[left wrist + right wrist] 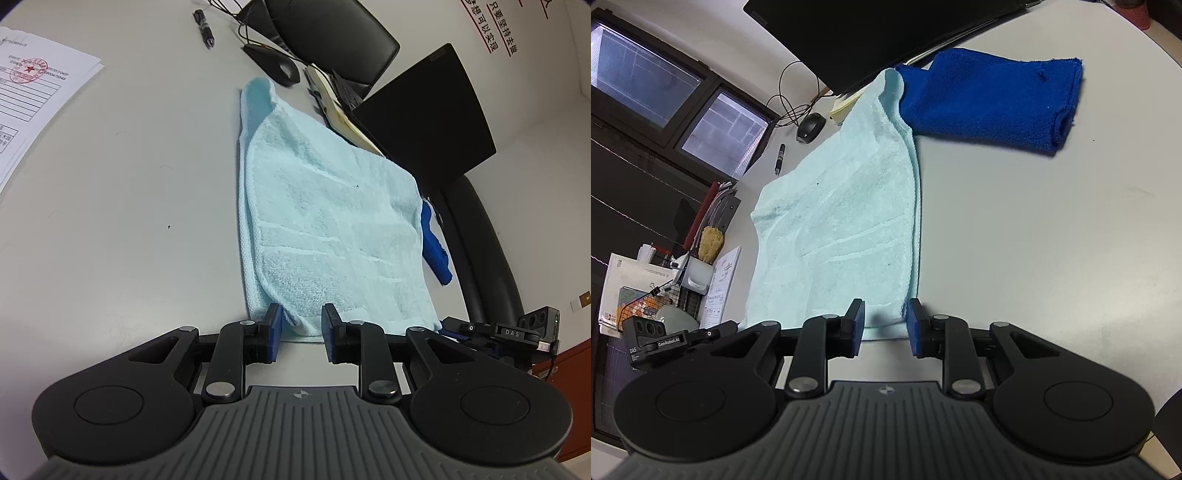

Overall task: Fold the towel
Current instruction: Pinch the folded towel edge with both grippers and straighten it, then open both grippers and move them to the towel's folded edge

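Note:
A light blue towel (325, 221) lies folded in two layers on the white table (122, 192); its lower layer shows along the left edge. My left gripper (302, 323) stands open at the towel's near left corner, the edge lying between its blue pads. In the right wrist view the same towel (846, 221) stretches away from me. My right gripper (882, 319) is open over the towel's near right corner. The other gripper (665, 341) shows at the lower left of that view, beside the towel's far near corner.
A dark blue cloth (993, 107) lies folded beside the towel. A black laptop (424, 118), a mouse (273, 62), a pen (205, 27), cables and a notebook sit behind the towel. Printed papers (29, 96) lie at the left. Black chairs (480, 251) stand at the table's edge.

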Demonstrator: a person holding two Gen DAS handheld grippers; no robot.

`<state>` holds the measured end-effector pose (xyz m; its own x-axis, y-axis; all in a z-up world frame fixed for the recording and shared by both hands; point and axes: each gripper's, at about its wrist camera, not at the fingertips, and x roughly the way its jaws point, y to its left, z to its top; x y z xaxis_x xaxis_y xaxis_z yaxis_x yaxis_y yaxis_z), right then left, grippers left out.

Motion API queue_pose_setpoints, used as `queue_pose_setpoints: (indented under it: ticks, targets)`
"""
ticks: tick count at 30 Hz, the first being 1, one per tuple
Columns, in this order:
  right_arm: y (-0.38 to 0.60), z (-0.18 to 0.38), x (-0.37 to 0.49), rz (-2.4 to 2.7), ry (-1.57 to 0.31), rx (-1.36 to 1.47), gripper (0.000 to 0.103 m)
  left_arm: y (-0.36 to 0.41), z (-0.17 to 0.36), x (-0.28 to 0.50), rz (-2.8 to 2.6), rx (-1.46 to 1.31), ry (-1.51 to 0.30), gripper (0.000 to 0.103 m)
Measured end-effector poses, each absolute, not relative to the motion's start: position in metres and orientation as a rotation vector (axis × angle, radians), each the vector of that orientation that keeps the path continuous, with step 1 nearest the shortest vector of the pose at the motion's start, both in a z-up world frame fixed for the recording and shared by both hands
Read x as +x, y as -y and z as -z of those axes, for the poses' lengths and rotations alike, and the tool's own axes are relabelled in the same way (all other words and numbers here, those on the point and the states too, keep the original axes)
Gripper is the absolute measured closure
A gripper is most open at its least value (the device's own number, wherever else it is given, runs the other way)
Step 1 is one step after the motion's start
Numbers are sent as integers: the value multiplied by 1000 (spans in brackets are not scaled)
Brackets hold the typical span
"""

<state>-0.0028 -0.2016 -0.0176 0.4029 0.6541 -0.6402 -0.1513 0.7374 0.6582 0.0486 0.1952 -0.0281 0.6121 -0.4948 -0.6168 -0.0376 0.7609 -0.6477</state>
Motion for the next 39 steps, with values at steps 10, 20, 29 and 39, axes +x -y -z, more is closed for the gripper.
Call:
queue_pose_setpoints:
  ticks: [10,20,29,39]
  targets:
    - [201,4,-6,-575,-983,553,96,-195,17,42,275,-612,-838,93]
    - [203,2,-16,-579,-974,576,96,-201,17,36,263,-600,-833,94]
    - [202,4,-22,-547,-974,530,92,-205,26,34,240,-609,-853,94]
    - [200,6,-28,-510,-972,475,75,-206,17,27,222,-578,-823,79]
